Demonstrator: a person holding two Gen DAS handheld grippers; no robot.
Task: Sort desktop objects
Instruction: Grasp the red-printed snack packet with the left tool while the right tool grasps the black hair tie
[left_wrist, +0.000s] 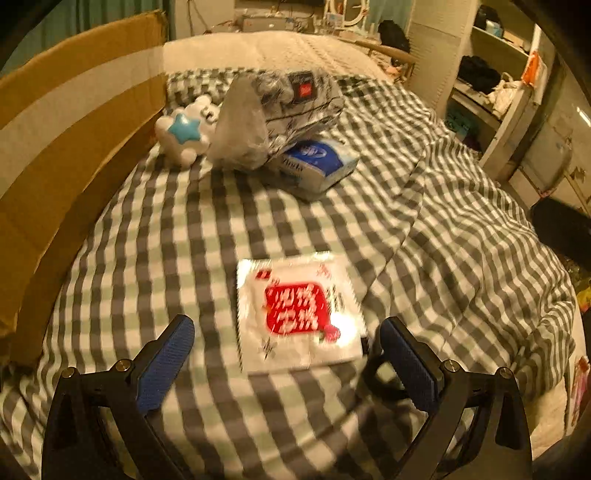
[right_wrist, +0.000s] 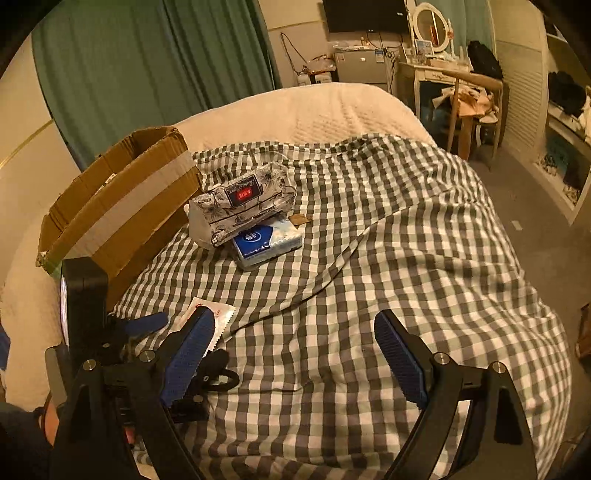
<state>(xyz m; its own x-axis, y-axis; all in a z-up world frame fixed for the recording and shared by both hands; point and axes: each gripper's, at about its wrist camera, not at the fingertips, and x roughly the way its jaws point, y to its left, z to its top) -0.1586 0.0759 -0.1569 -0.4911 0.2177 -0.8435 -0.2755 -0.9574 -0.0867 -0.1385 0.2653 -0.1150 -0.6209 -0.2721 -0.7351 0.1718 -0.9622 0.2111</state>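
Four loose things lie on the checked bedspread (left_wrist: 461, 229): a flat white packet with a red label (left_wrist: 297, 312), a blue tissue pack (left_wrist: 319, 164), a patterned tissue pack (left_wrist: 291, 107) resting partly on top of the blue one, and a white toy with a blue star (left_wrist: 183, 133). An open cardboard box (right_wrist: 122, 206) stands along the bed's left edge, touching the bedspread; it looks like the place things are meant to go. The left claw (left_wrist: 284, 365) is spread wide and holds nothing, its blue pads either side of the packet's near edge; that view is blurred, so contact cannot be told. The right claw (right_wrist: 295, 358) is also wide and empty, over bare cloth nearer the middle of the bed. The step in hand looks like the reach for the packet. A thin, flat sachet on soft bedding will probably need the left claw lowered until one pad slips under or against an edge before closing, then a carry toward the box.
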